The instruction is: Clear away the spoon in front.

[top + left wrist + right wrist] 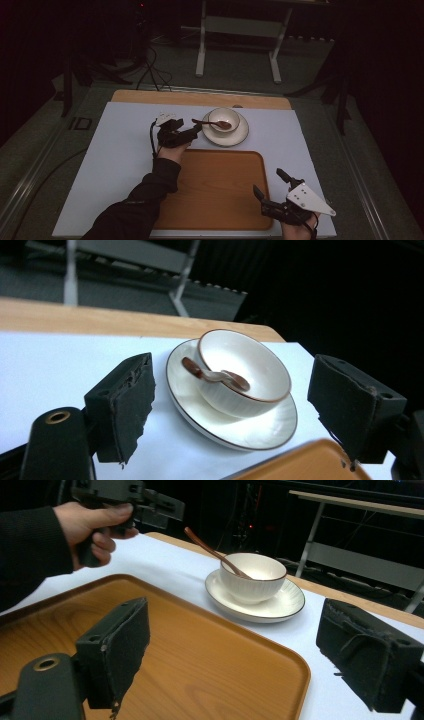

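High view has the left tool [196, 129] spread open, empty, at nine o'clock of the bowl [224, 120], lined up for the spoon [212, 123] handle jutting its way. Bowl sits on its saucer [239, 136] at twelve o'clock of the tray [215, 190]. Right tool [269, 184] waits open at five o'clock.

A wooden tray [215, 190] lies bare on the near half of the desk [125, 150], on a pale sheet that leaves a strip of wood showing along the far edge. Beyond the desk, a white metal frame [237, 42] stands on grey carpet [170, 60]. Black cables [150, 70] trail across the floor to its left, and the room around is dark.
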